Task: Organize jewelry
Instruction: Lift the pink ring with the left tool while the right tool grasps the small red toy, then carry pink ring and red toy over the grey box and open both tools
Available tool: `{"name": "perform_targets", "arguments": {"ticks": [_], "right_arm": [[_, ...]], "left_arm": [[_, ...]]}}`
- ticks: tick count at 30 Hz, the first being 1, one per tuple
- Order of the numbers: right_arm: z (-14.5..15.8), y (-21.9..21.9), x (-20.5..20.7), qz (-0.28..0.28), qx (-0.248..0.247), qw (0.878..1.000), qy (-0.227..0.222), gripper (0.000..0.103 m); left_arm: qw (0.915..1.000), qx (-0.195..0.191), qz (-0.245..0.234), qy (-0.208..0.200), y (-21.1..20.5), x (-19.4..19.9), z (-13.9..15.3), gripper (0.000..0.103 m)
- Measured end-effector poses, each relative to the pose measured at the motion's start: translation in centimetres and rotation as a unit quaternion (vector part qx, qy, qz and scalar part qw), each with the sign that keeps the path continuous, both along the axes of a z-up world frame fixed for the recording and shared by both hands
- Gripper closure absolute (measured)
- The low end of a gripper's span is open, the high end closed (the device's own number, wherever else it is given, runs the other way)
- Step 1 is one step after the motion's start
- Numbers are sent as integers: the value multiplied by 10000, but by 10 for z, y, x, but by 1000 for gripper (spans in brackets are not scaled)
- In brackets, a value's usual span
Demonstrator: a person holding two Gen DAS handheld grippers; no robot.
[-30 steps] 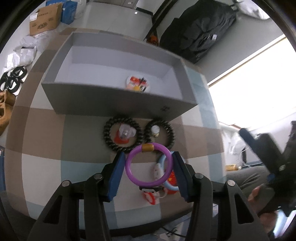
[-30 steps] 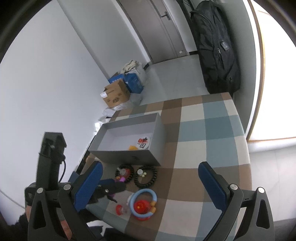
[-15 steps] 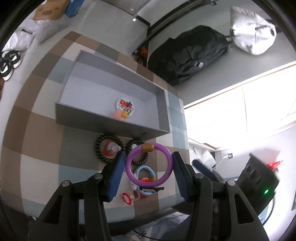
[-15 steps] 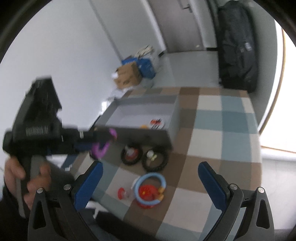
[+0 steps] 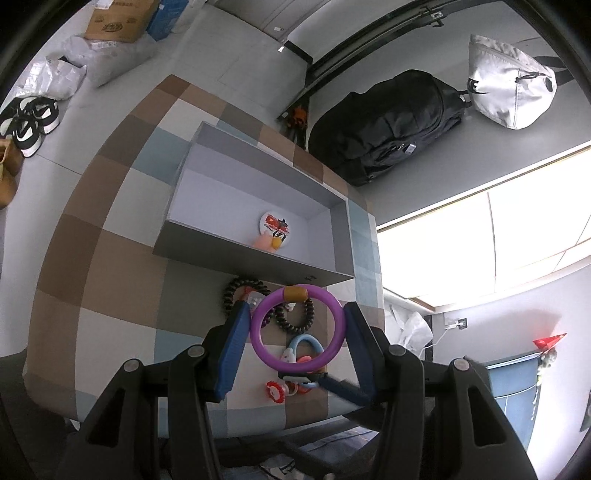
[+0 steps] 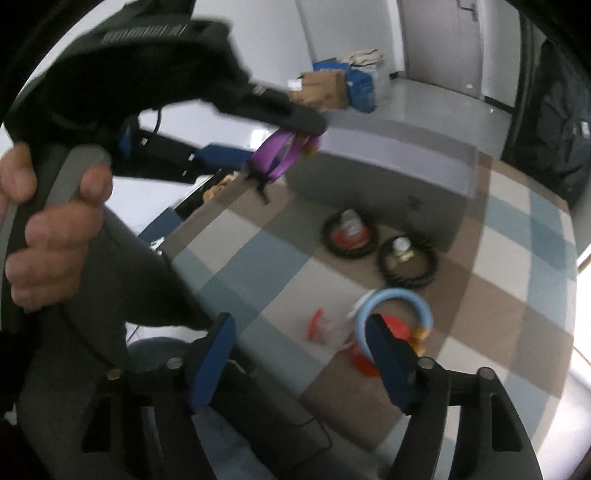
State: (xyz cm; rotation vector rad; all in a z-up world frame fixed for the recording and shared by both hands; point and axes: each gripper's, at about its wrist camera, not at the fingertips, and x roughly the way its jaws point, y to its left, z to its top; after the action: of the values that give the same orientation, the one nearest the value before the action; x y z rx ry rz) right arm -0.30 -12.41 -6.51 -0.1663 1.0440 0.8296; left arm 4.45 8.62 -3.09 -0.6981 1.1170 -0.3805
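My left gripper [image 5: 293, 328] is shut on a purple bangle [image 5: 332, 314] with a gold bead and holds it high above the checkered table [image 5: 92, 258]. The bangle also shows in the right wrist view [image 6: 282, 151], held near the grey box's front wall. The grey open box [image 5: 240, 254] holds a round badge [image 5: 275, 225]. Two black bead bracelets [image 6: 349, 234] [image 6: 408, 264], a light blue bangle [image 6: 391, 299] and a red piece [image 6: 317, 323] lie on the table. My right gripper [image 6: 301, 363] is open and empty, low at the table's near edge beside the blue bangle.
A black backpack [image 5: 388, 122] and a white bag [image 5: 509, 85] lie on the floor beyond the table. Cardboard boxes [image 5: 114, 18] and shoes [image 5: 29, 122] sit on the floor at the left. A hand [image 6: 48, 229] grips the left tool's handle.
My left gripper has risen higher with the purple bangle. My right gripper has swung down and closer to the table, toward the blue bangle, and its jaws have narrowed.
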Motion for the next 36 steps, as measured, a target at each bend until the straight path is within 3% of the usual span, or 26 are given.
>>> {"name": "perform_targets", "arguments": {"ticks": [8,16,28,36], "right_arm": [[-13,10,0,-175,-396,9990,-93,54],[-19,13,7,-367,-733,9966,-87,85],[8,-1,20,-603,14,9980,-177,87],[32,-20,51,-1084,580,9923,-137,87]], "left_arm": [[10000,-86,24,-17,5,-2,2,57],[9999,-115,92,-11,11,-4,1,57],[9999,-23,53,-124,8,-1,3,57],[9988,109,89,-479,8,4,15,57]]}}
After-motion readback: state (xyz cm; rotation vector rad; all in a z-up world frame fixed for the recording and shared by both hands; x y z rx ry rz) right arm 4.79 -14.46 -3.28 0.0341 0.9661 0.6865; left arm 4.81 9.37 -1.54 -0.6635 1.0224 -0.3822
